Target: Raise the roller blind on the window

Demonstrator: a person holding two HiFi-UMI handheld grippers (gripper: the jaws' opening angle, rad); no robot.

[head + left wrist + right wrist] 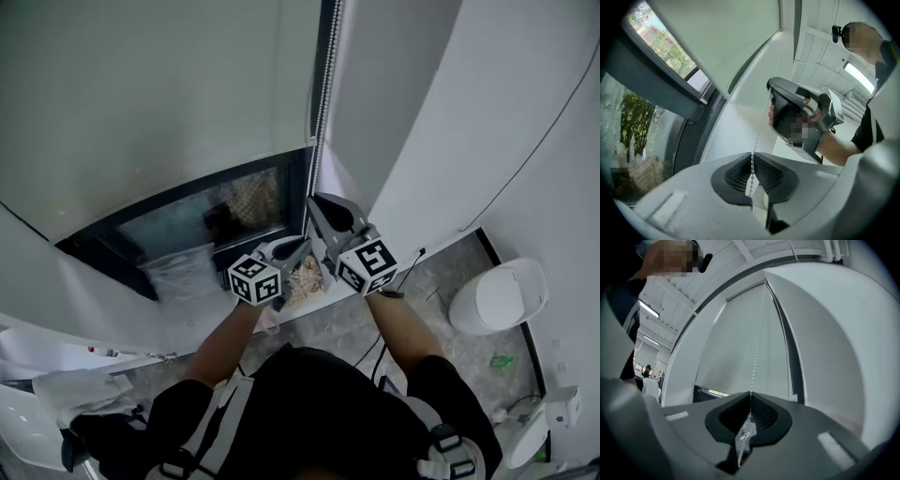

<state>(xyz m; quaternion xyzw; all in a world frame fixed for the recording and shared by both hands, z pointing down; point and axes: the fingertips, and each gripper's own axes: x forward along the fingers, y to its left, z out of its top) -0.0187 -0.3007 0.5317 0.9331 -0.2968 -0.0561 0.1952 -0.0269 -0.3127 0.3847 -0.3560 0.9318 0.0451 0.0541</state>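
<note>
The grey roller blind (159, 94) covers the upper window, with a strip of glass (220, 216) bare below its hem. Its white bead chain (323, 94) hangs along the frame's right side. My right gripper (314, 204) is shut on the chain, the beads running up from its jaws (750, 394) toward the blind (736, 343). Just below it, my left gripper (300, 247) is shut on the same chain (758, 133), which passes between its closed jaws (752, 157). In the left gripper view the right gripper (770, 93) sits higher on the chain.
A white wall (450, 112) stands close on the right. On the sill lie a clear plastic bag (178, 272) and a woven thing (305, 274). A white rounded bin (497, 295) and a black cable (412, 262) are on the floor at right, a white cloth (66, 389) at lower left.
</note>
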